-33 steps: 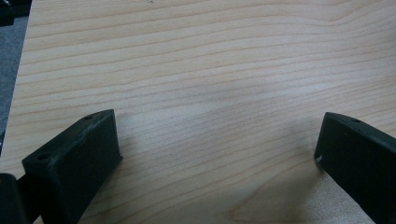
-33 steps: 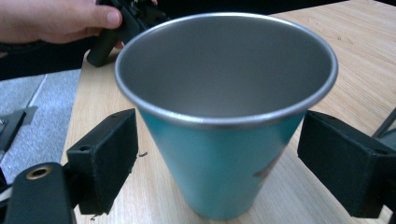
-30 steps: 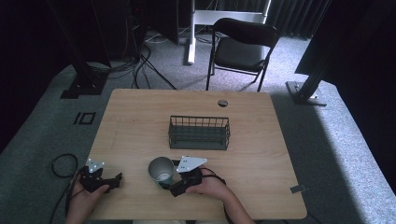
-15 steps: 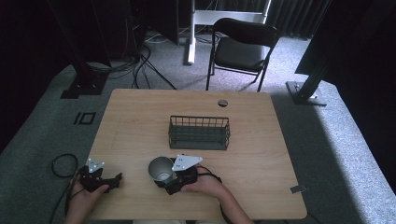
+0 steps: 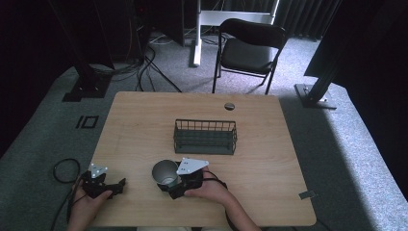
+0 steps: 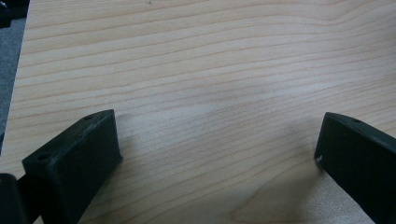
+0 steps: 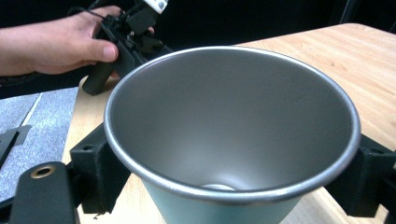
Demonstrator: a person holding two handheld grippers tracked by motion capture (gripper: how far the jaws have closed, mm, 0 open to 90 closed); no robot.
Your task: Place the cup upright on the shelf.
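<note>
The right gripper (image 7: 229, 172) has its two black jaws pressed against opposite sides of a metal cup (image 7: 229, 135), one on each flank just below the flared rim, so the cup is pinched between them. In the right gripper view the cup's open mouth faces the camera, its inside bare and grey, its base a pale circle deep down. In the high view the right gripper (image 5: 169, 184) sits near the front edge of the table (image 5: 144, 125), roughly at its middle, with the grey plate on top and the person's right hand (image 5: 211, 191) wrapped around it from behind; the cup (image 5: 165, 172) is at its tip, mouth showing upward and toward the camera. The left gripper (image 6: 217, 154) has its jaws spread wide apart, with nothing but bare wood grain between them; they hang close over the tabletop. In the high view the left gripper (image 5: 111, 185) is at the table's front left corner, held by the left hand (image 5: 86, 202), well apart from the cup. Behind the cup, toward the table's middle, stands a wire basket (image 5: 205, 136), apart from both grippers. Beyond the table's far edge stands a black chair (image 5: 250, 48) on grey carpet.
</note>
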